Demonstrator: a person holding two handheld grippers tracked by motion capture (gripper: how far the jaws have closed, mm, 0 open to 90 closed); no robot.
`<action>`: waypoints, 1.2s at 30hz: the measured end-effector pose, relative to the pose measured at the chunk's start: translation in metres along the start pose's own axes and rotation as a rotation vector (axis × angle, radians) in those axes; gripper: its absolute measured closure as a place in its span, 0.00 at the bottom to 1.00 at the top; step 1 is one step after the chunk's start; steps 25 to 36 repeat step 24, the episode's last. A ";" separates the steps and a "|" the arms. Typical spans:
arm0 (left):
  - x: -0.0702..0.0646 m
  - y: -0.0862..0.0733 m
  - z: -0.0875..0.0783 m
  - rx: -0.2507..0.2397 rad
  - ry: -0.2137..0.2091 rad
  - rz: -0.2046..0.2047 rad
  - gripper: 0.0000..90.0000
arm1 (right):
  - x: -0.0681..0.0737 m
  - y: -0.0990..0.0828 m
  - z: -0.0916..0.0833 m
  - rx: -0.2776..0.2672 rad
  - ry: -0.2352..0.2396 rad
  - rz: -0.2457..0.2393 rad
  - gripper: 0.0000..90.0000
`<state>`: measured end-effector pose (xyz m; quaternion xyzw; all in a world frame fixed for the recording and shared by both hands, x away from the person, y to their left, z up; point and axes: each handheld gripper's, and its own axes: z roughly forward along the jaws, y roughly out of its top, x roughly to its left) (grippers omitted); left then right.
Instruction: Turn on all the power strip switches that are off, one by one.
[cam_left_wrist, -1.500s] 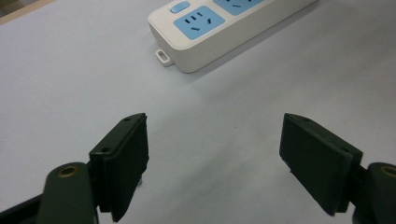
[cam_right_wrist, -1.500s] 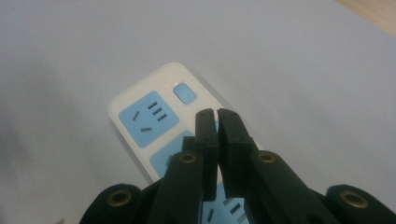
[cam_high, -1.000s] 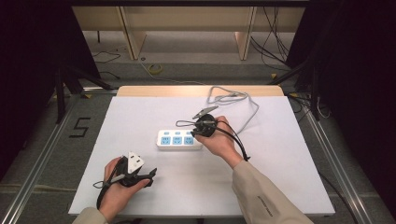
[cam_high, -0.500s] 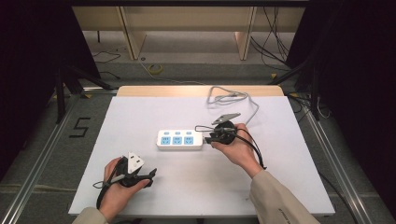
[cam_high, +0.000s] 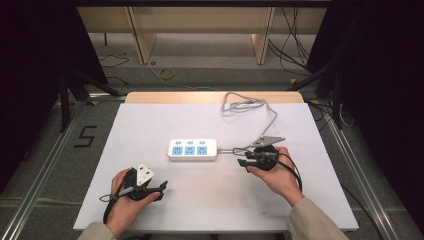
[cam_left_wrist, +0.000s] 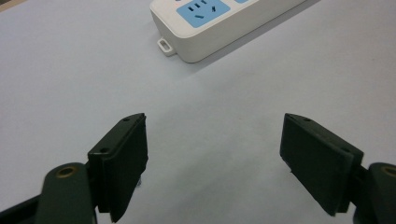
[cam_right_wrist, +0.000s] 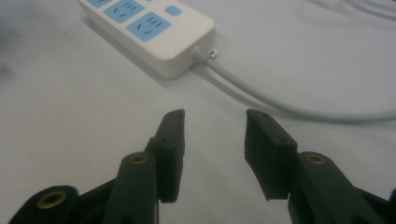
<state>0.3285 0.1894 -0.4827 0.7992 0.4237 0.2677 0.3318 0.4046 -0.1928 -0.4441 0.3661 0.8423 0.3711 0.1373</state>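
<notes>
A white power strip with three blue sockets lies in the middle of the white table; it also appears as the power strip and the power strip. Its grey cable runs right and loops toward the far edge, seen close as the cable. My right gripper rests to the right of the strip's cable end; its jaws have just been opening and nothing is between them. At the near left, my left gripper stands open and empty, pointing toward the strip.
The table's wooden far edge borders a floor with loose cables and wooden furniture legs. A "5" mark is on the floor at left. Metal rails run along both sides of the table.
The right hand has drawn back from over the strip's right end toward the right and nearer to me, and its jaws have spread. The left hand has stayed put.
</notes>
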 end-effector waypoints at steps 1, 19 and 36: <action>0.000 0.000 0.000 0.000 0.000 -0.001 0.26 | -0.001 -0.005 -0.003 -0.004 -0.002 0.004 0.64; 0.001 -0.001 0.002 0.007 -0.008 -0.014 0.25 | -0.010 -0.062 -0.038 -0.070 -0.031 0.072 0.54; 0.002 -0.002 0.006 0.008 -0.016 -0.021 0.22 | -0.010 -0.069 -0.044 -0.085 -0.043 0.084 0.52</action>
